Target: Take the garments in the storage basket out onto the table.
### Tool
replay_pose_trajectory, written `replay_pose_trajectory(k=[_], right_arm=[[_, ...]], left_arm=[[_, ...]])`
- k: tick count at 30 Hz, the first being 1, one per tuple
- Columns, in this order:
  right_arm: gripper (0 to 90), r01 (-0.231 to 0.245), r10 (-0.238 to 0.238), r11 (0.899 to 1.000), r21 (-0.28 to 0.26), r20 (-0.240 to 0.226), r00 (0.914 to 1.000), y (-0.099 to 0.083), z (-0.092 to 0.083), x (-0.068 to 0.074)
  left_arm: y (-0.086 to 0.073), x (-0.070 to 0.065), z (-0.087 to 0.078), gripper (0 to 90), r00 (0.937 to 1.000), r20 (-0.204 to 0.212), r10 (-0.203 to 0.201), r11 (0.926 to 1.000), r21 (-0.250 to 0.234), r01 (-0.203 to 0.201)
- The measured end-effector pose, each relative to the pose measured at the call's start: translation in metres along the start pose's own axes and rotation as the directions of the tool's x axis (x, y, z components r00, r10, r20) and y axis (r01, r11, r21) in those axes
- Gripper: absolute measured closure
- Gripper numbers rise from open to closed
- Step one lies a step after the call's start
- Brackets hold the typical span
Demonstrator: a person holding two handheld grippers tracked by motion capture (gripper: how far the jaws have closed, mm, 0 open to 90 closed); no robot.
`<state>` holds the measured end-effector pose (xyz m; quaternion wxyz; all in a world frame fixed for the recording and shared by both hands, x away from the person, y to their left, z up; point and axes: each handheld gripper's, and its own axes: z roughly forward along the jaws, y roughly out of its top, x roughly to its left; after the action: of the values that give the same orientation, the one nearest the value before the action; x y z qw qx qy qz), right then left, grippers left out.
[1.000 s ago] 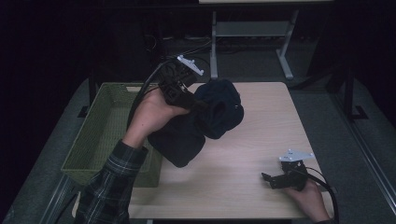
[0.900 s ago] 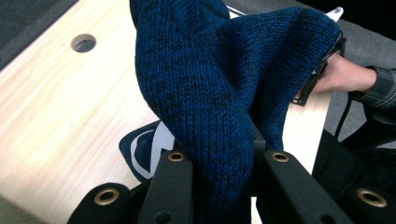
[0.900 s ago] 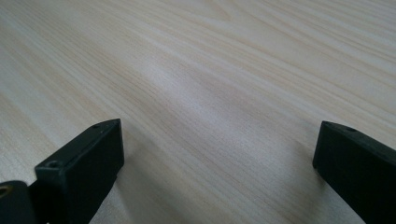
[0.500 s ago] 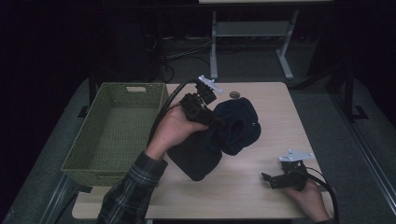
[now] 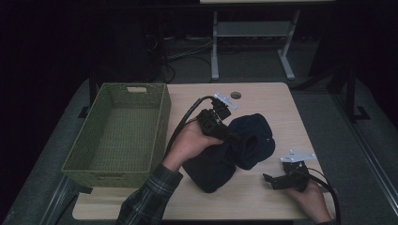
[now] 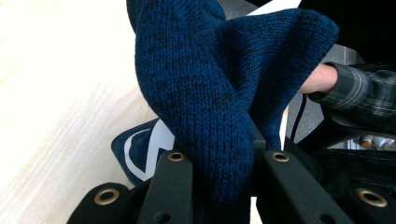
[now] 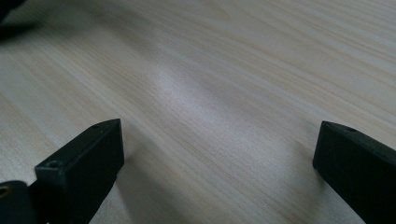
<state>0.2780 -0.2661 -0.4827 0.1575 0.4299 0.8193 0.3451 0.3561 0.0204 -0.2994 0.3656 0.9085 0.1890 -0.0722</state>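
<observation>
The dark blue knitted garment [image 5: 234, 150], clamped in the left gripper [image 5: 224, 131], lies outside the green woven basket [image 5: 117, 136], while the right gripper [image 5: 274, 180] rests with jaws apart.

High view: fixed above the near edge, facing forward and down over the whole wooden table [image 5: 263, 98]. Left gripper view: close-up along its jaws, dark blue knitted garment [image 6: 205, 93] centre frame, tabletop at left. Right gripper view: low, skimming bare tabletop. All share the table.

navy knit garment [image 6: 205, 93], olive-green woven basket [image 5: 117, 136], plaid sleeve [image 5: 148, 201], pale woodgrain table [image 5: 263, 93].
</observation>
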Motion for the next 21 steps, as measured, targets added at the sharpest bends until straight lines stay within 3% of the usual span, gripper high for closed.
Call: replay_pose_trajectory(k=[5, 10, 16, 21], right_arm=[[1.5, 0.001, -0.001, 1.000, -0.001, 0.001, 1.0000, 0.000, 0.000, 0.000], [1.5, 0.006, -0.006, 1.000, -0.001, 0.001, 1.0000, 0.000, 0.000, 0.000], [1.5, -0.001, 0.001, 1.000, -0.001, 0.002, 1.0000, 0.000, 0.000, 0.000], [1.5, 0.000, 0.000, 1.000, 0.000, 0.003, 1.0000, 0.000, 0.000, 0.000]], left_arm=[[-0.013, 0.016, 0.018, 79.0, 0.9993, 0.011, -0.037, 0.9993, 0.006, 0.037], [-0.021, 0.030, 0.025, 78.9, 0.9981, 0.000, -0.061, 0.9981, 0.008, 0.061], [-0.031, 0.046, 0.033, 78.3, 0.9966, -0.026, -0.079, 0.9969, -0.011, 0.078], [-0.037, 0.059, 0.038, 76.7, 0.9926, -0.078, -0.093, 0.9955, -0.024, 0.092]])
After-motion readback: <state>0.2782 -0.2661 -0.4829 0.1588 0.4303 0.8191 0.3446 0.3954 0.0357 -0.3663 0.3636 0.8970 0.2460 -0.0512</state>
